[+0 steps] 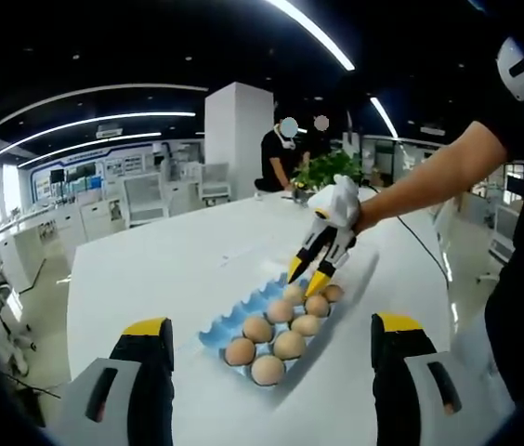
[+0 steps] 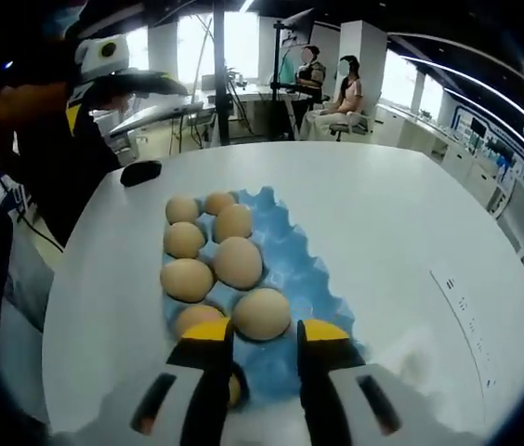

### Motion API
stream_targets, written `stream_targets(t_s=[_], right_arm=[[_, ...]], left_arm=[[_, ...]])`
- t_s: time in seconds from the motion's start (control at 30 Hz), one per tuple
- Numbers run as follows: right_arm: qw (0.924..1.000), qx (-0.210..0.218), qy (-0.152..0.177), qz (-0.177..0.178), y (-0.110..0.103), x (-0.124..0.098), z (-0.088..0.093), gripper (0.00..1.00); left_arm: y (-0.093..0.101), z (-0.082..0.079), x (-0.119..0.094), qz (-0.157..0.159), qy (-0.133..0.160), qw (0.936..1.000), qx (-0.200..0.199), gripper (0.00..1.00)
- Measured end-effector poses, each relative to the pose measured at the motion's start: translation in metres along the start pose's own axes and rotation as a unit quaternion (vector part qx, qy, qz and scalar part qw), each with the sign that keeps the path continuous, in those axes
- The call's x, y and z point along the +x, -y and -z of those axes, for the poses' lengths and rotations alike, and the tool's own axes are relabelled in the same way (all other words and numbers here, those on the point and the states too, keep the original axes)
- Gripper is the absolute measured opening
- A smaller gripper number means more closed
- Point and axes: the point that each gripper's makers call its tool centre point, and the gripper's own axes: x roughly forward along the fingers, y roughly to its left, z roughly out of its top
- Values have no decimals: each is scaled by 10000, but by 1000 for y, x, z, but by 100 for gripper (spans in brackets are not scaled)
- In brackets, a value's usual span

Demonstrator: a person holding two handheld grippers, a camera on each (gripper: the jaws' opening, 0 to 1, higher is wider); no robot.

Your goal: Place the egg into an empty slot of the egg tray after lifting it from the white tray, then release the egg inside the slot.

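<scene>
Hovering over the blue moulded egg tray point(image 2: 290, 279) on the round white table point(image 2: 401, 223), the right gripper point(image 2: 264, 334) has narrow jaws, nothing between them, just beside a tan egg point(image 2: 262, 313). I'd keep lifting straight up. Left gripper point(image 1: 271, 339) spread wide, empty.

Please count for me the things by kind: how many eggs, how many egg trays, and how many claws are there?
Eggs: 9
Blue egg tray: 1
Claws: 2, the left claw and the right claw
Total: 12
</scene>
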Motion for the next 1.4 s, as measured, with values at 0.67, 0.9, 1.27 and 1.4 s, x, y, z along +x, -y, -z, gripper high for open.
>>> stream_targets(t_s=[0.67,0.9,1.27,1.4], right_arm=[[9973,492,9,540,22,-58,53,28],[9946,716,-13,755,32,-80,75,29],[9866,1097,22,1210,54,-121,113,29],[9831,1242,35,1342,59,-133,122,29]], left_arm=[[14,-10,23,235,-4,9997,114,90],[18,-10,29,306,-13,9994,129,90],[23,-14,41,388,-30,9991,168,90],[24,-15,44,410,-43,9990,170,90]])
